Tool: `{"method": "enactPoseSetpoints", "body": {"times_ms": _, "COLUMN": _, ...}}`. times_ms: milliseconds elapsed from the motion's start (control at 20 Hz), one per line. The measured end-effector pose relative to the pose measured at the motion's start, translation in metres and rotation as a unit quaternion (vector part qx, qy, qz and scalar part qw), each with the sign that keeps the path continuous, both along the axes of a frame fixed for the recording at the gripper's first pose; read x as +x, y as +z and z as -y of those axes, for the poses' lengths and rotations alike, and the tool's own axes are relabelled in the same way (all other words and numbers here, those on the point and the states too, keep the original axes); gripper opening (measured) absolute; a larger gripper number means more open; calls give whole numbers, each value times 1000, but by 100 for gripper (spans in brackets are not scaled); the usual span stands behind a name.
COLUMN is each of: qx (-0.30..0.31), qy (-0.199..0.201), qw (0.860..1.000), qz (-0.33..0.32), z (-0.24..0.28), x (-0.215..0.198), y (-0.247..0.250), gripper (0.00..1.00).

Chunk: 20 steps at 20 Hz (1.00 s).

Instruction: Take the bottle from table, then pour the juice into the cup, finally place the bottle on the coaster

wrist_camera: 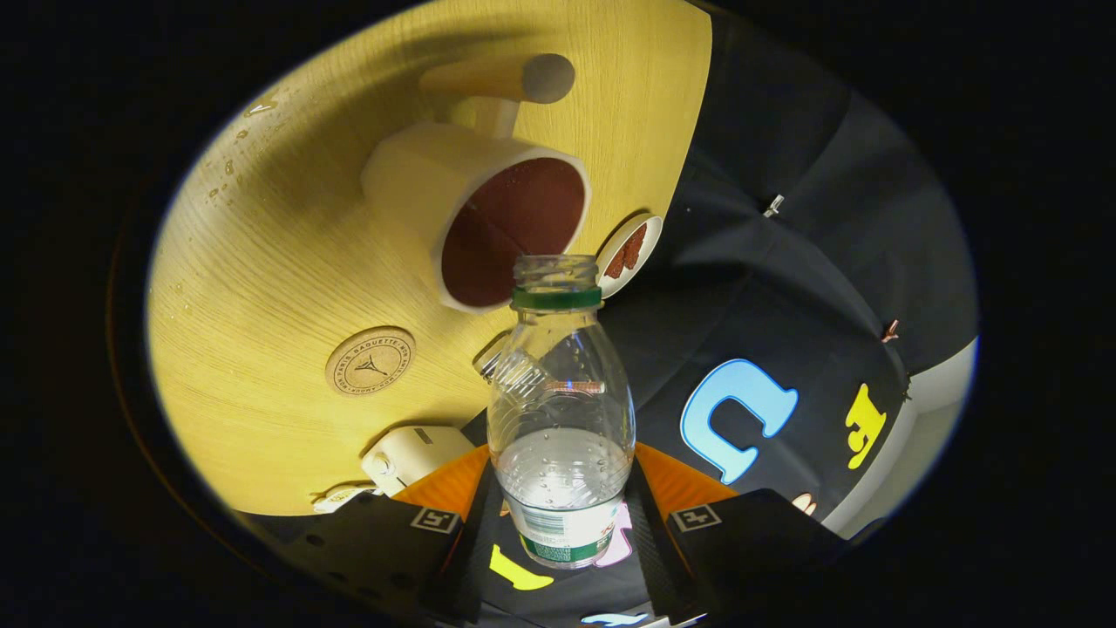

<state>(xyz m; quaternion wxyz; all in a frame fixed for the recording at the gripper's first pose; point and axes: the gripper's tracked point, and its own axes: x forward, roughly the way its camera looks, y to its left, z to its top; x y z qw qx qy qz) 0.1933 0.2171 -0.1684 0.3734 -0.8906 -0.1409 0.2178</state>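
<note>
My gripper (562, 515) is shut on a clear plastic bottle (560, 410), one finger on each side of its lower body. The bottle has no cap and a green neck ring, and a little clear liquid sits in its lower part. The view is tilted, so the table (261, 262) leans. Just beyond the bottle's mouth stands a white cup (475, 222) with a dark brown inside and a handle on its far side. A round cork coaster (370, 360) lies on the table beside the cup, nearer to my fingers.
A small white dish (629, 251) with something brown on it sits at the table's edge past the cup. A white device (410, 455) with a cable lies at the table's near edge. Water drops dot the far tabletop. The booth's black cloth wall hangs beyond the table.
</note>
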Motion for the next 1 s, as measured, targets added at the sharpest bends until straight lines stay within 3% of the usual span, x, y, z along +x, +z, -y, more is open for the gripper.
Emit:
{"method": "enactPoseSetpoints", "body": {"times_ms": 650, "qx": -6, "qy": -17, "qw": 1000, "qz": -3, "z": 3, "x": -3, "y": -1, "gripper": 72}}
{"method": "enactPoseSetpoints", "body": {"times_ms": 850, "qx": 26, "qy": -45, "qw": 998, "qz": -20, "z": 12, "x": -5, "y": 2, "gripper": 73}}
{"method": "enactPoseSetpoints", "body": {"times_ms": 1000, "qx": 87, "qy": -100, "qw": 989, "qz": -63, "z": 30, "x": -7, "y": 2, "gripper": 73}}
